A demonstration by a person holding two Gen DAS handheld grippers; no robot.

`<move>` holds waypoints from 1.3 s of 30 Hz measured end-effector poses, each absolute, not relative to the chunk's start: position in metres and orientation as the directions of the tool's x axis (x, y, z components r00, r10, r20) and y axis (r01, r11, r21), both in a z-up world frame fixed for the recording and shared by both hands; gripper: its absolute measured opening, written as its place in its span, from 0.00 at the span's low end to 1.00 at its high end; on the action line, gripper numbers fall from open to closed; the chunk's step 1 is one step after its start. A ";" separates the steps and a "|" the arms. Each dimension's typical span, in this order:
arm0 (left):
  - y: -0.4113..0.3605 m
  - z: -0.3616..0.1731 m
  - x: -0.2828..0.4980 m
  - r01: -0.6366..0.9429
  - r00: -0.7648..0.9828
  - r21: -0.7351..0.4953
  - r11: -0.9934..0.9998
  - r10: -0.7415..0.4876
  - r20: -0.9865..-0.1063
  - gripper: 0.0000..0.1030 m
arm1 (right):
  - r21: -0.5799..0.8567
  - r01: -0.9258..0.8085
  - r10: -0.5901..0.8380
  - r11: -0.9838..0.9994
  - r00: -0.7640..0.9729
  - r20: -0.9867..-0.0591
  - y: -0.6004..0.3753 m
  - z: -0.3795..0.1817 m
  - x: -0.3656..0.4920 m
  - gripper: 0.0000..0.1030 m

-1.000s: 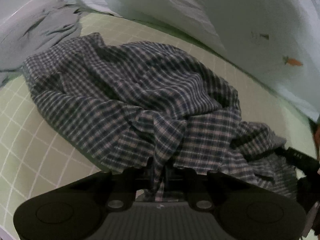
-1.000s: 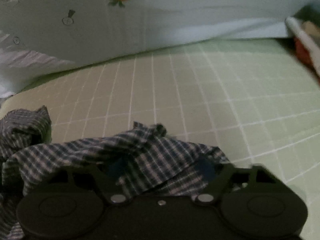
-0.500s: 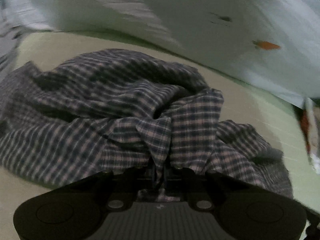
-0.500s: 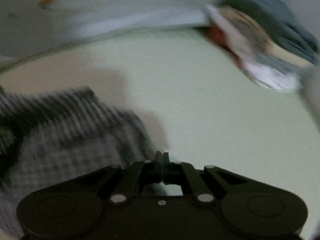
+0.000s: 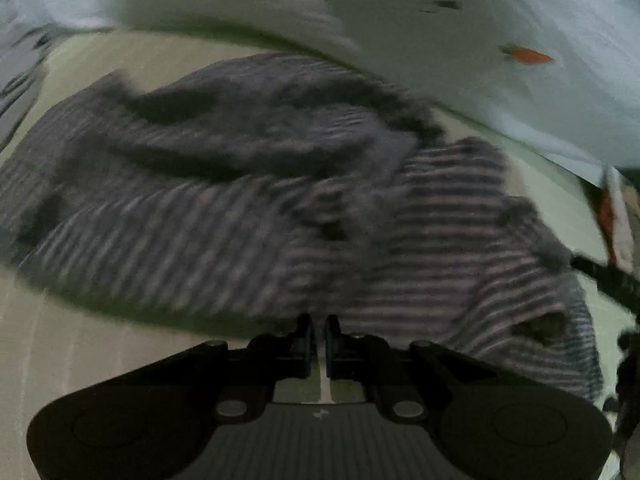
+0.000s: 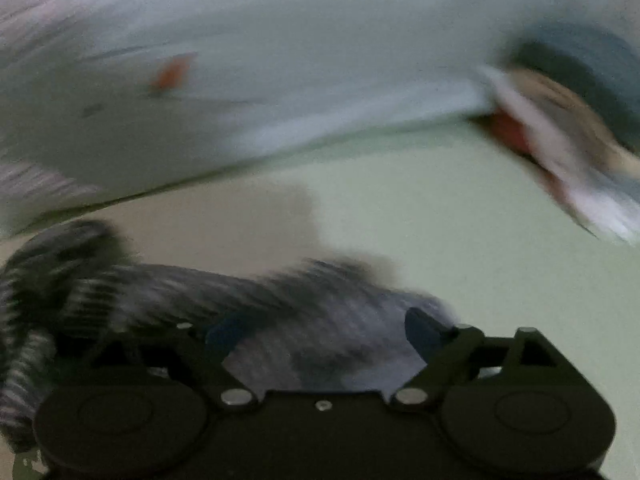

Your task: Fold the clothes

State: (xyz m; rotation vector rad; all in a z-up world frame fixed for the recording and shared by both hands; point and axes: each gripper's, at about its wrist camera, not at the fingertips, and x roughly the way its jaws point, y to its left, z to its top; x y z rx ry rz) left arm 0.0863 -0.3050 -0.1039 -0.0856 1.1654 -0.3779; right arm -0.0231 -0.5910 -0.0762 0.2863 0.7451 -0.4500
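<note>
- Left wrist view, left gripper (image 5: 319,326): fingers drawn together with only a thin slit between them; nothing caught in the slit, pale green bedsheet showing through it. Clenched on nothing.
- Left wrist view, checked shirt (image 5: 256,200): dark blue and white, crumpled in a heap on the bedsheet (image 5: 80,344), lying just ahead of the fingertips and spreading across the middle of the frame. Blurred by motion; whether the fingertips touch its near edge cannot be told.
- Left wrist view, pale quilt (image 5: 460,40): bunched along the far side of the shirt, with a small orange carrot print (image 5: 530,55).
- Left wrist view, right edge: part of a dark gripper (image 5: 612,284) beside the shirt's right end.
- Right wrist view, right gripper (image 6: 330,332): fingers spread wide, released. The shirt (image 6: 280,320) lies between and below the two fingers (image 6: 424,330); contact cannot be told through the blur.
- Right wrist view, bedsheet (image 6: 440,220): open pale green area beyond the shirt.
- Right wrist view, quilt (image 6: 300,80): across the far side, carrot print (image 6: 172,74) visible.
- Right wrist view, pile of clothes (image 6: 568,128): at the far right, well apart from the shirt, blurred.
</note>
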 end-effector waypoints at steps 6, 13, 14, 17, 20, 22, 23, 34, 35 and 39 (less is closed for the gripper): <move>-0.269 -0.109 0.077 0.126 0.349 -0.271 0.954 -0.298 -0.888 0.05 | 0.027 0.216 -0.127 0.976 0.668 -0.733 -0.541 -0.085 0.048 0.90; -0.275 -0.093 0.080 0.151 0.398 -0.284 0.947 -0.321 -0.859 0.18 | 0.014 0.152 -0.084 0.988 0.613 -0.785 -0.539 -0.102 0.053 0.54; -0.281 -0.090 0.084 0.157 0.404 -0.290 0.944 -0.329 -0.853 0.21 | 0.024 0.163 -0.085 0.986 0.628 -0.774 -0.547 -0.102 0.048 0.39; -0.300 -0.083 0.093 0.186 0.417 -0.318 0.930 -0.368 -0.831 0.39 | 0.026 0.215 -0.116 0.976 0.623 -0.773 -0.563 -0.099 0.030 0.10; -0.317 -0.077 0.094 0.243 0.415 -0.335 0.910 -0.410 -0.812 0.61 | 0.053 0.292 -0.148 0.955 0.623 -0.768 -0.577 -0.099 0.004 0.10; -0.331 -0.076 0.095 0.304 0.398 -0.334 0.892 -0.438 -0.806 0.62 | 0.071 0.345 -0.169 0.936 0.616 -0.769 -0.583 -0.098 -0.009 0.09; -0.340 -0.077 0.096 0.331 0.386 -0.327 0.885 -0.443 -0.809 0.63 | 0.076 0.367 -0.179 0.927 0.612 -0.770 -0.582 -0.098 -0.015 0.09; -0.369 -0.104 0.086 0.433 0.304 -0.267 0.861 -0.418 -0.856 0.02 | 0.091 0.514 -0.238 0.853 0.538 -0.809 -0.550 -0.100 -0.070 0.09; -0.359 -0.100 0.086 0.427 0.323 -0.253 0.868 -0.408 -0.854 0.02 | 0.094 0.519 -0.235 0.849 0.532 -0.814 -0.548 -0.101 -0.074 0.09; -0.307 -0.086 0.097 0.341 0.414 -0.220 0.914 -0.356 -0.837 0.02 | 0.101 0.528 -0.215 0.843 0.502 -0.838 -0.536 -0.108 -0.083 0.10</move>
